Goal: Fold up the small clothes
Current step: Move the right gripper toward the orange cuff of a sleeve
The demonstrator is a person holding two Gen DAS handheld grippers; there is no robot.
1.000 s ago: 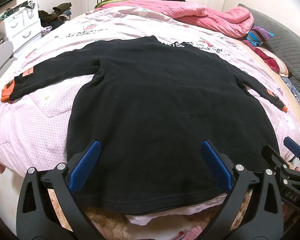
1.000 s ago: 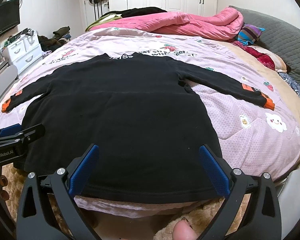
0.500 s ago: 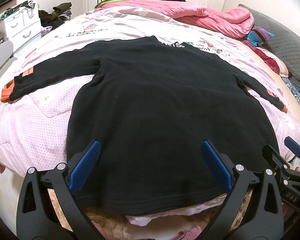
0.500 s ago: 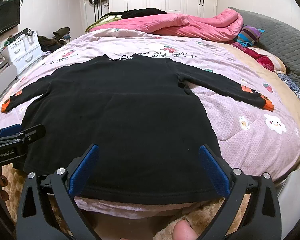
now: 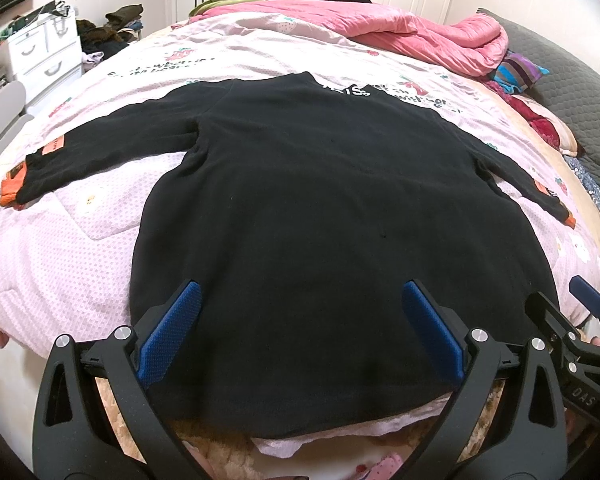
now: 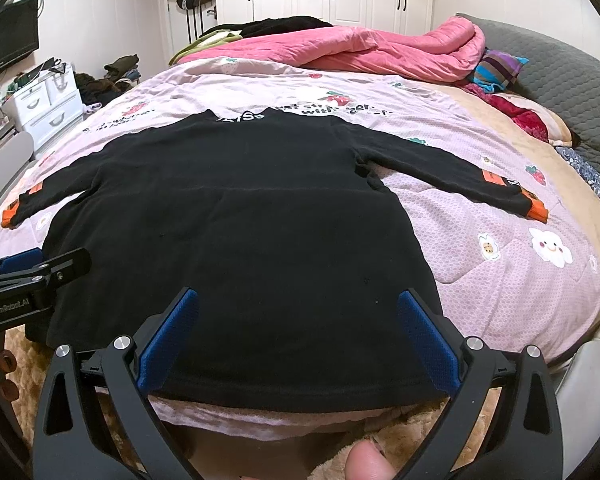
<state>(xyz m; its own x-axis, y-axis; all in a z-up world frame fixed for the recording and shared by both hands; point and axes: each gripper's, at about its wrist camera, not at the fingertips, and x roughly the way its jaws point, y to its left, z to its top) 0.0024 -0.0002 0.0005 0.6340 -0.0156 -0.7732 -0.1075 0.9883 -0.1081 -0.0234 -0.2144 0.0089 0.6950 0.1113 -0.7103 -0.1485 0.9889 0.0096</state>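
Left wrist view shows the bed [image 5: 52, 264] with a black top [image 5: 320, 240] spread flat on its pink quilt, long axis running from the near hem to the far collar, sleeves out to either side. Left gripper [image 5: 300, 328] hovers over the hem, jaws wide and empty. Right gripper [image 6: 296, 332] likewise hovers there, wide and empty.

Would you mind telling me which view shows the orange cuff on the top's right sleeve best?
The right wrist view: the orange cuff lies unobstructed and flat on the quilt. In the left wrist view it is only a sliver near the edge.
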